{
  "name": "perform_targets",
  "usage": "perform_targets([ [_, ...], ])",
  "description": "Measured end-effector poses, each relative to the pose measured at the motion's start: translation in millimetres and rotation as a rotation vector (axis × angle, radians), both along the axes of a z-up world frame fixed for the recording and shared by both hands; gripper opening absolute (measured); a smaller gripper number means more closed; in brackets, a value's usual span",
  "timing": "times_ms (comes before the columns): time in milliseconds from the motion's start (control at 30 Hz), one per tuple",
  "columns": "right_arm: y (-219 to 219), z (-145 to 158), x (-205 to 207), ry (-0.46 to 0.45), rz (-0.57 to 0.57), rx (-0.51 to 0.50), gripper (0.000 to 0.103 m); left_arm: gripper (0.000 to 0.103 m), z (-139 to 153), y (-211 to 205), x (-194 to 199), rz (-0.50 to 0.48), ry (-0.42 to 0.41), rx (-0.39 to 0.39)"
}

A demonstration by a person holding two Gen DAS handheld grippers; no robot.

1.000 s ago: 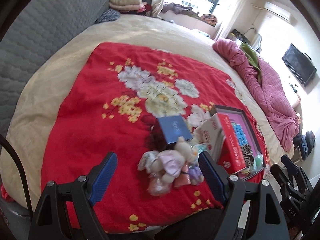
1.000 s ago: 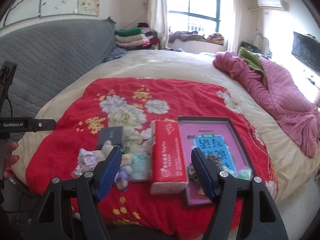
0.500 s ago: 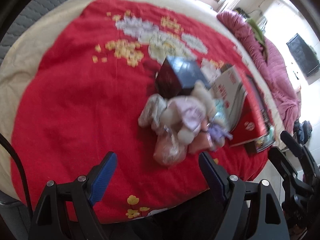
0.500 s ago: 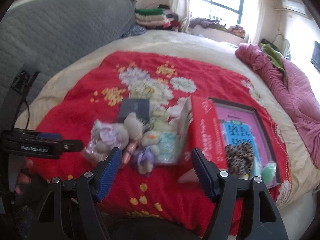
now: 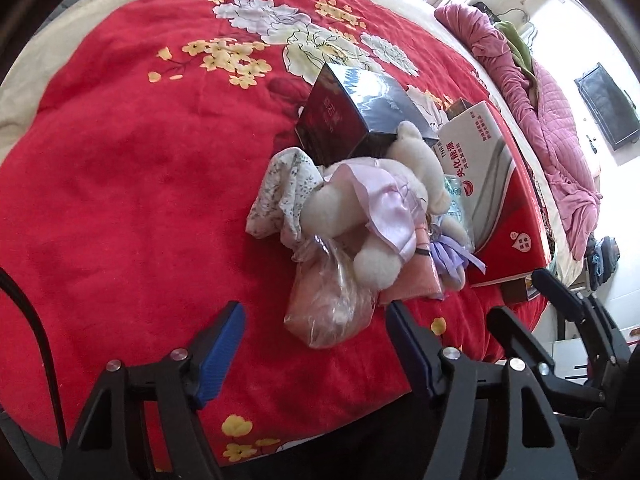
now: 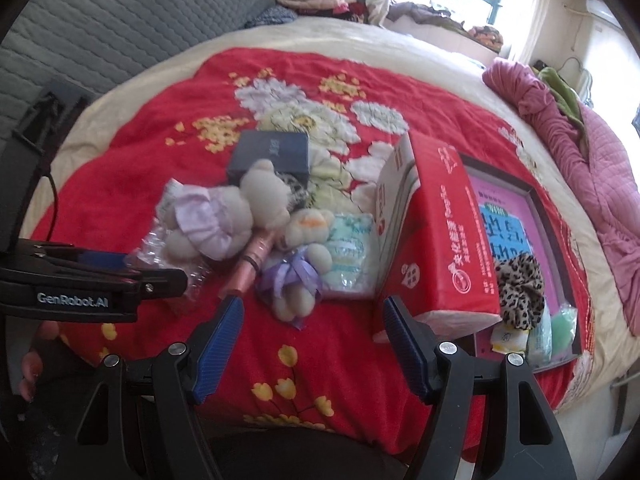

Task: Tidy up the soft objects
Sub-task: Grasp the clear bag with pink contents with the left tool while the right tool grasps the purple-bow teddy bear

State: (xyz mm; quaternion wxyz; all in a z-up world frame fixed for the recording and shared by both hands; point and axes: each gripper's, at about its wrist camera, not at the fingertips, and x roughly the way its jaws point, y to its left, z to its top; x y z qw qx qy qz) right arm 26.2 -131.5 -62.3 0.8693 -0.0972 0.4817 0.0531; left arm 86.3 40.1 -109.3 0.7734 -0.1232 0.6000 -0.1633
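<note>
A pile of soft things lies on the red flowered blanket (image 5: 120,160): a white bear in a pink dress (image 5: 360,208), a floral cloth (image 5: 280,192), a clear bag with something pink (image 5: 332,308) and a small bear with a purple bow (image 6: 298,264). My left gripper (image 5: 315,312) hovers low over the bag. Its jaws are closing, the bag's near end lies between the fingertips, and the pads do not touch it. My right gripper (image 6: 313,306) is open just before the small bear's feet. The left gripper (image 6: 160,278) also shows side-on beside the bag (image 6: 168,248).
A dark box (image 5: 360,116) stands behind the bear. A red tissue box (image 6: 436,240) leans on a dark tray (image 6: 532,196) holding a leopard scrunchie (image 6: 520,292). A pink quilt (image 6: 600,184) lies right, a grey headboard (image 6: 120,20) left. A hand (image 6: 28,368) shows at lower left.
Both grippers have sunk toward the pile and tilted downward, so the toys look much larger. The left jaws stand a little narrower than before.
</note>
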Motion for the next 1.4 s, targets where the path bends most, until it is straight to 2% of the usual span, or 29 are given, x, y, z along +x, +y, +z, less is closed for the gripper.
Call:
perform_targets([
  [100, 1.1, -7.4, 7.6, 0.020, -0.009, -0.006, 0.073, 0.067, -3.9, -0.8, 5.4, 0.005, 0.006, -0.012],
  [167, 3.3, -13.9, 13.6, 0.037, -0.009, -0.010, 0.073, 0.060, -6.9, -2.3, 8.1, 0.001, 0.013, -0.029],
  [300, 11.0, -27.8, 23.2, 0.064, -0.008, -0.034, 0.073, 0.057, -11.4, -3.8, 10.1, -0.014, 0.018, -0.055],
  [367, 13.0, -31.2, 26.4, 0.068, -0.007, -0.036, 0.073, 0.051, -12.8, -5.2, 10.2, -0.018, 0.019, -0.067],
  [533, 16.2, -41.0, 36.4, 0.080, -0.019, -0.061, 0.071, 0.049, -13.5, -7.3, 12.8, -0.025, 0.022, -0.087],
  [700, 19.6, -47.9, 41.6, 0.094, -0.011, -0.042, 0.038, 0.047, -16.9, -4.6, 13.4, -0.016, 0.028, -0.102],
  [900, 17.2, -46.0, 36.2, 0.078, -0.010, -0.018, 0.019, 0.045, -17.6, -0.4, 12.7, -0.001, 0.029, -0.122],
  [1200, 1.4, -21.5, 18.0, 0.034, -0.028, 0.045, 0.019, 0.043, -8.2, 14.4, 3.6, 0.023, 0.008, -0.129],
  [1400, -10.3, -2.8, 8.8, -0.005, -0.043, 0.091, 0.018, 0.043, 13.6, 33.3, -5.6, 0.058, -0.035, -0.133],
])
